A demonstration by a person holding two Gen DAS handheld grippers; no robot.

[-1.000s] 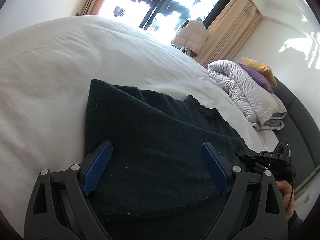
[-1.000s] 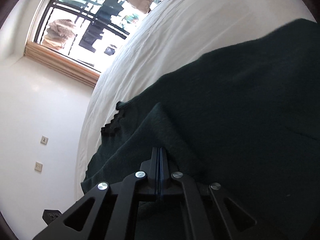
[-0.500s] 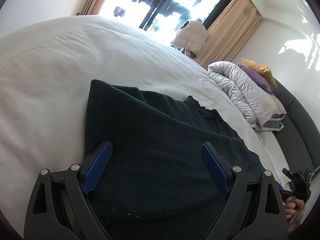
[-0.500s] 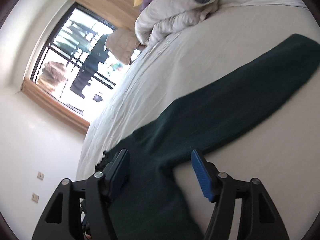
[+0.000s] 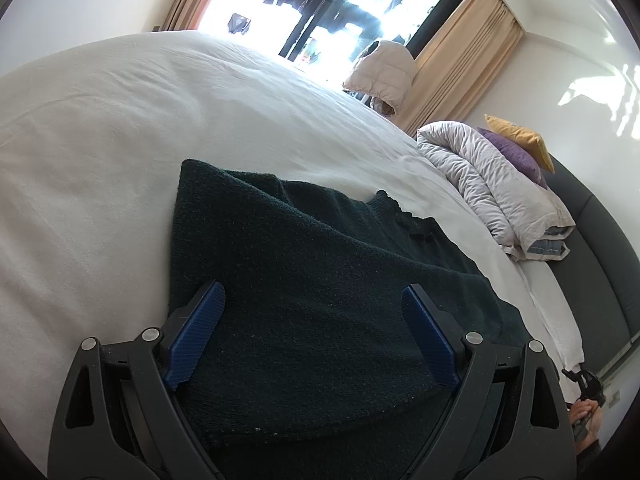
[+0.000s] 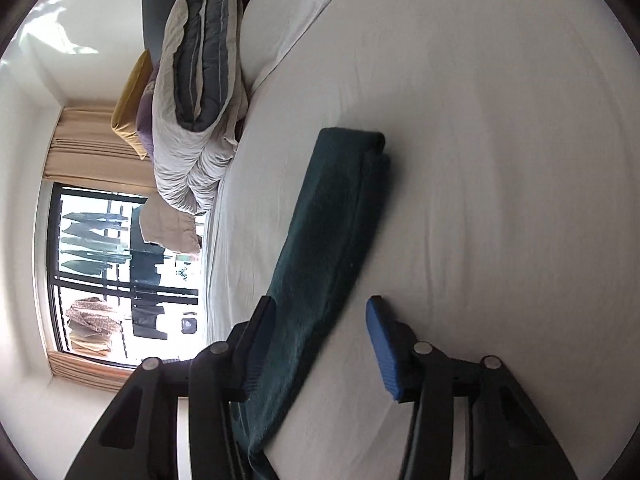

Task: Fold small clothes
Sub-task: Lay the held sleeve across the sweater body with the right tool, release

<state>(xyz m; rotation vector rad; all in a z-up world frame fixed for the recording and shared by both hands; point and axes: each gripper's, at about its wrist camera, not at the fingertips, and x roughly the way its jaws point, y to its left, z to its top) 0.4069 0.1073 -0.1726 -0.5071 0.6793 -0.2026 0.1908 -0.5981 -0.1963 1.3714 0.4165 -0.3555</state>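
Note:
A dark green knitted sweater [image 5: 320, 280] lies on the white bed [image 5: 100, 140], its body partly folded over. My left gripper [image 5: 314, 292] hovers low over the sweater's near part, jaws wide open with nothing pressed between the blue pads [image 5: 196, 336]. In the right wrist view one sleeve [image 6: 340, 208] lies stretched out straight across the sheet [image 6: 500, 160], its cuff at the far end. My right gripper [image 6: 320, 344] straddles that sleeve near its base. Its jaws are closing, the sleeve runs between them close to the left finger [image 6: 260, 340], and the pads are not pressing it.
A rolled grey duvet [image 5: 480, 184] with purple and yellow pillows [image 5: 520, 140] sits at the head of the bed against a dark headboard [image 5: 592, 264]. A bright window [image 5: 340, 4] with beige curtains lies beyond. A hand [image 5: 584, 416] holding the right gripper shows at the left view's lower right.
The right gripper let go of the sweater fold, opened and swung away along the sleeve, rolling as it went. The sleeve now lies stretched out. The left gripper stayed still and open.

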